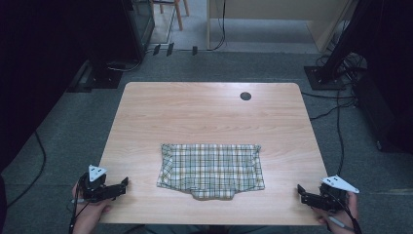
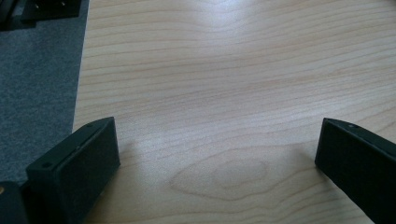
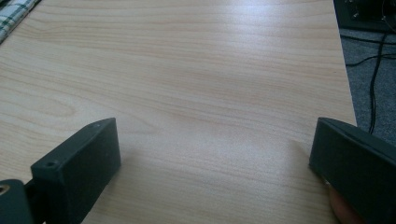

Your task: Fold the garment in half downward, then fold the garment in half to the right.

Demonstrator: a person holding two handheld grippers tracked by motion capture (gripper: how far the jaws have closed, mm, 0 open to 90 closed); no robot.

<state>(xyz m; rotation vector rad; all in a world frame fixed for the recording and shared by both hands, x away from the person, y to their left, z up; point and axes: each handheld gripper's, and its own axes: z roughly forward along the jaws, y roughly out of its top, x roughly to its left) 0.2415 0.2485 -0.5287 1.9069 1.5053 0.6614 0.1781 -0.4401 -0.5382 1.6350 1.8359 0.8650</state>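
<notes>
A plaid cloth [image 1: 211, 170], checked in green and dark lines on a pale ground, lies folded flat on the wooden table [image 1: 204, 114], in the near half and about midway between its side edges; a small flap juts out from the middle of its near edge. In the right gripper view a corner of the cloth [image 3: 13, 14] shows at the top left, well away from the jaws. The left gripper [image 1: 122, 185] rests at the table's near left corner, held in a hand [image 1: 90, 212], its jaws spread wide over bare wood and holding nothing, well apart from the cloth. The right gripper [image 1: 303, 192] sits at the near right corner, also gaping with nothing between its jaws. A round hole [image 1: 245, 96] marks the table's far side. Grey carpet [image 1: 73, 131] and cables [image 1: 336, 117] surround the table.
</notes>
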